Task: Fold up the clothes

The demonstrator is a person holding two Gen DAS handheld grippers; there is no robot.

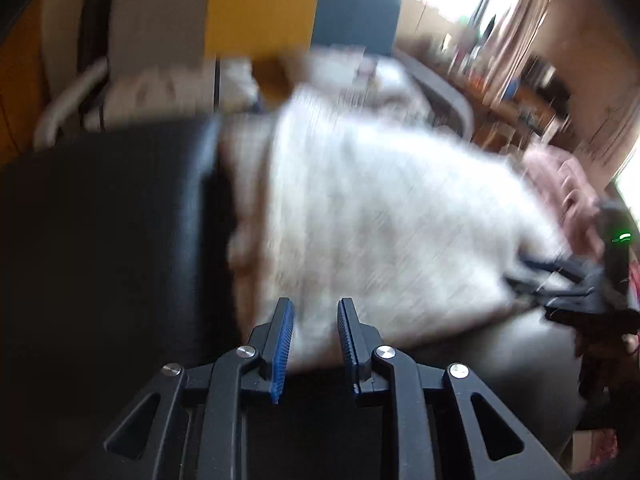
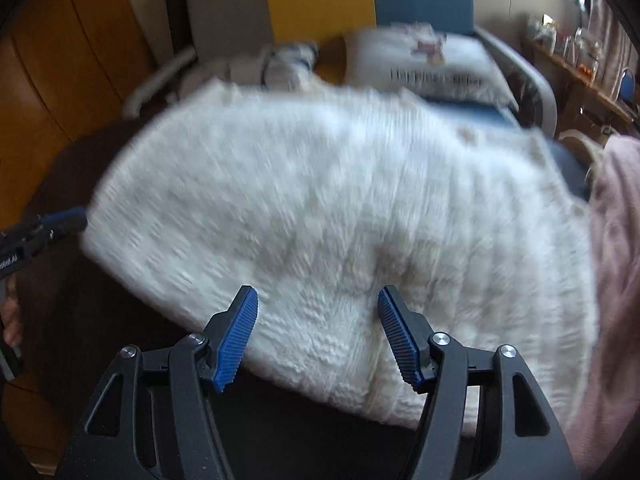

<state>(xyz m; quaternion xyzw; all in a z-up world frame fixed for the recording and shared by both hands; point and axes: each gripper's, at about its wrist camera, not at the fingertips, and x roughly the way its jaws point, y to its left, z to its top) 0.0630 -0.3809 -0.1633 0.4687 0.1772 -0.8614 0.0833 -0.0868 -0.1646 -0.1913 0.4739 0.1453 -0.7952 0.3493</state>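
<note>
A dark, smooth surface (image 2: 100,320), seemingly a padded seat or bench though blur hides its edges, carries a white fluffy knit garment (image 2: 320,208) spread flat. A pink cloth (image 2: 612,260) lies just beside the garment's right edge.

The sweater (image 2: 332,216) is spread over the dark seat (image 2: 120,320), with a pillow (image 2: 432,64) propped behind it. A bundled garment (image 2: 616,240) is heaped at its right edge.
</note>
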